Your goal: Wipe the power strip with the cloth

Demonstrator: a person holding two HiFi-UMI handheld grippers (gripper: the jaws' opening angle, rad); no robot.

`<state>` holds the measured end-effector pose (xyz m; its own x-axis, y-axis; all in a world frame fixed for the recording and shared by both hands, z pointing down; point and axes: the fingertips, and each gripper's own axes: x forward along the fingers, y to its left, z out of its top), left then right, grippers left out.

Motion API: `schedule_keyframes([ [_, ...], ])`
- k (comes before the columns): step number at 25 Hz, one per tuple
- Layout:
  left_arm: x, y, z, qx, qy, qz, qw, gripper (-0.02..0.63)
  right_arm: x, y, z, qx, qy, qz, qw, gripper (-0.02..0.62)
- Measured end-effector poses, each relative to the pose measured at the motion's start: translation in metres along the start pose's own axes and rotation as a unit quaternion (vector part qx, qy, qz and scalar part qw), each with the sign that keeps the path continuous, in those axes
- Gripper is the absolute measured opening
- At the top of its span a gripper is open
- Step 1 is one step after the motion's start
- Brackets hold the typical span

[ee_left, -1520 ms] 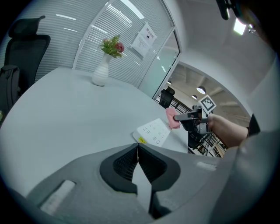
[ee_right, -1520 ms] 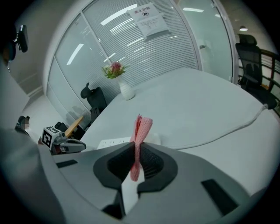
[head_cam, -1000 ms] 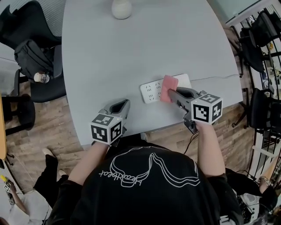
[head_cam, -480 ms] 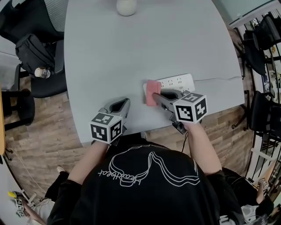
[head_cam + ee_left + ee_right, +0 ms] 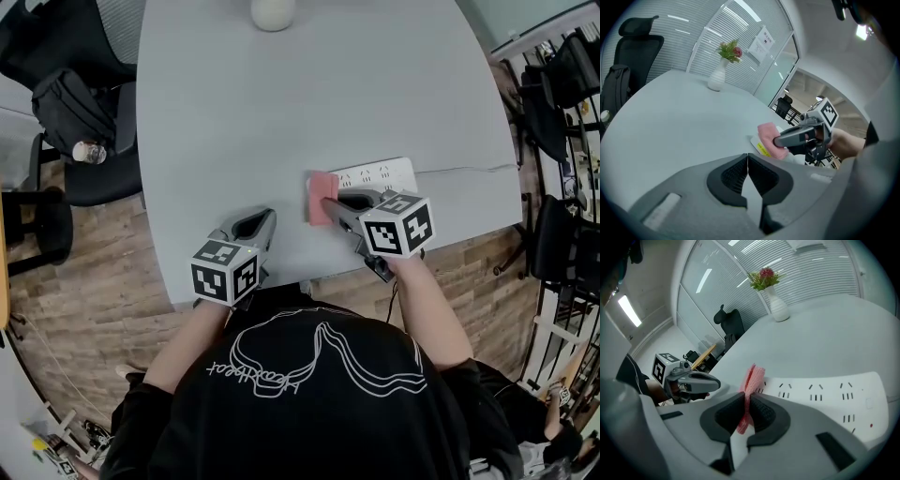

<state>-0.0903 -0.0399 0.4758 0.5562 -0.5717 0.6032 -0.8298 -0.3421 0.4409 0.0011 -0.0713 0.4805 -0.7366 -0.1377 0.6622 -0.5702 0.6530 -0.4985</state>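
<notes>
A white power strip [image 5: 382,174] lies near the front edge of the grey table [image 5: 281,112], its cord running off to the right. My right gripper [image 5: 330,203] is shut on a pink cloth [image 5: 322,197], which rests on the strip's left end. In the right gripper view the pink cloth [image 5: 752,385] stands pinched between the jaws, with the power strip [image 5: 829,394] spreading to the right. My left gripper [image 5: 251,228] rests shut and empty on the table, left of the strip. The left gripper view shows the cloth [image 5: 768,140] and the right gripper [image 5: 799,136] ahead.
A white vase [image 5: 272,11] stands at the table's far edge; with flowers, the vase [image 5: 776,303] shows in the right gripper view. Black office chairs [image 5: 66,112] with a bag and a bottle [image 5: 86,152] stand left. More chairs [image 5: 562,141] are at the right.
My right gripper has slid the pink cloth leftward along the power strip, from its middle to its left end. The left gripper has stayed put.
</notes>
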Motion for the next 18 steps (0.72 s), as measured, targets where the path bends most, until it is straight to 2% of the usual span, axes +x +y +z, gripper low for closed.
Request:
schedule_keyframes([
  [18, 0.001, 0.004, 0.001, -0.003, -0.002, 0.002, 1.0000, 0.015, -0.006, -0.014, -0.001, -0.003, 0.003, -0.018, 1.000, 0.038],
])
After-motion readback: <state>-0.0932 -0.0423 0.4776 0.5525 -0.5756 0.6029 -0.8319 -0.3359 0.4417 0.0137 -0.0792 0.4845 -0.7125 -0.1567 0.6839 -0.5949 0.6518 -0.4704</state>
